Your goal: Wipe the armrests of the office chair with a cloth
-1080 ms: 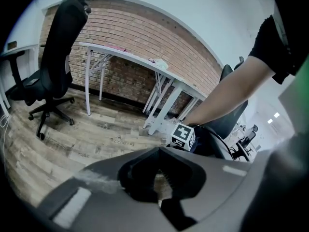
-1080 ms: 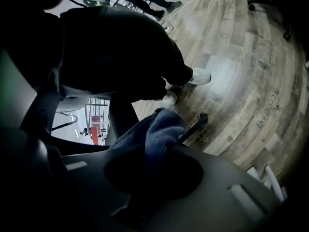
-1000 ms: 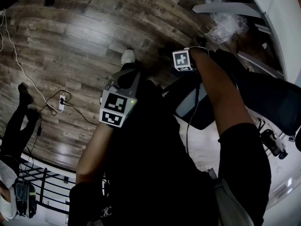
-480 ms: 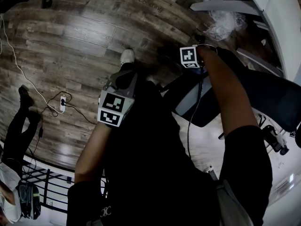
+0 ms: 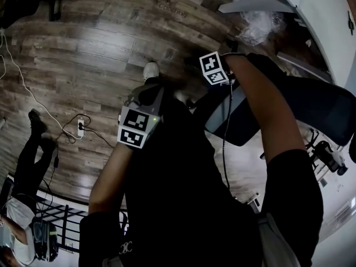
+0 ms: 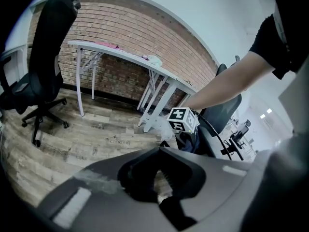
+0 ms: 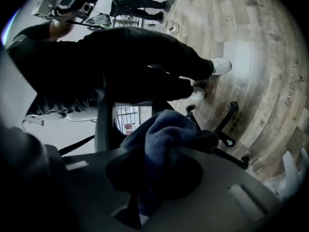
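Observation:
My right gripper (image 5: 217, 79) reaches out over the black office chair (image 5: 311, 110), its marker cube uppermost. In the right gripper view it (image 7: 161, 175) is shut on a bunched dark blue cloth (image 7: 166, 134). The cloth bulges out past the jaws, against a dark part of the chair beside it; the chair's wheeled base (image 7: 227, 129) shows below. I cannot tell whether that part is the armrest. The left gripper view shows the cloth (image 6: 189, 141) under the right cube. My left gripper (image 5: 146, 96) hangs by the person's knee, shut (image 6: 159, 187) and holding nothing.
A long white table (image 6: 145, 64) stands along a brick wall, with a second black chair (image 6: 43, 57) to its left. On the wood floor lie a white cable and socket strip (image 5: 79, 128). Another person (image 5: 33, 149) stands at far left. A clear plastic bag (image 5: 261, 24) sits by white table legs.
The right gripper with the cloth has shifted a little back and forth at the chair. The left gripper has stayed where it was.

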